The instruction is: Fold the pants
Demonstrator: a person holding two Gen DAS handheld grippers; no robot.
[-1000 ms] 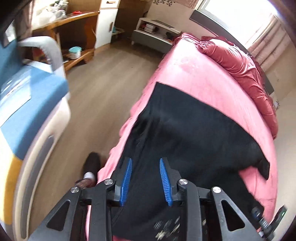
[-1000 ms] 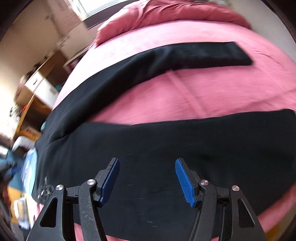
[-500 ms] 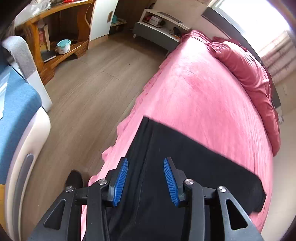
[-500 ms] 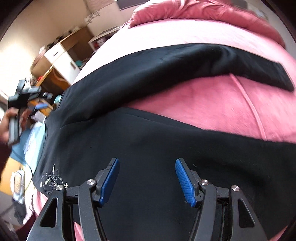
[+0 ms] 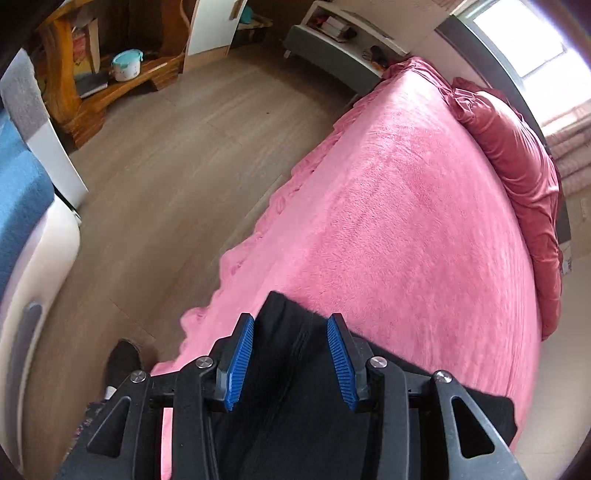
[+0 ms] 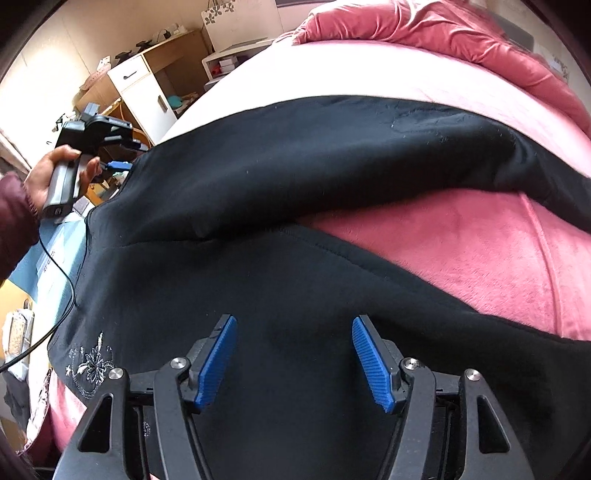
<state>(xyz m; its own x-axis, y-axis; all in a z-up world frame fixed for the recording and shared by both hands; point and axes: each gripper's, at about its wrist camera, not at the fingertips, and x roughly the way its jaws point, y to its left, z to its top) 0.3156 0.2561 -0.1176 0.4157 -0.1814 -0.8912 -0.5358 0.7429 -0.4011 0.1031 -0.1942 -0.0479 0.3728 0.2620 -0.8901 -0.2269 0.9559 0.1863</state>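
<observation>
My left gripper (image 5: pixel 291 363) hangs with its blue pads spread apart, nothing between them, over a corner of the black pants (image 5: pixel 291 373) near the floor-side edge of the pink bed (image 5: pixel 406 229). My right gripper (image 6: pixel 295 363) is spread wide as well, holding nothing, above the broad upper part of the pants (image 6: pixel 280 280), which lie flat on the bed (image 6: pixel 498 258). From there one leg runs across the bed toward the red pillows (image 6: pixel 443 29), the other lies nearer me, and a wedge of pink cover shows between them. A white embroidered flower (image 6: pixel 90 363) sits on the pants near the bed's edge. My left hand (image 6: pixel 50 173) grips its tool past that edge.
</observation>
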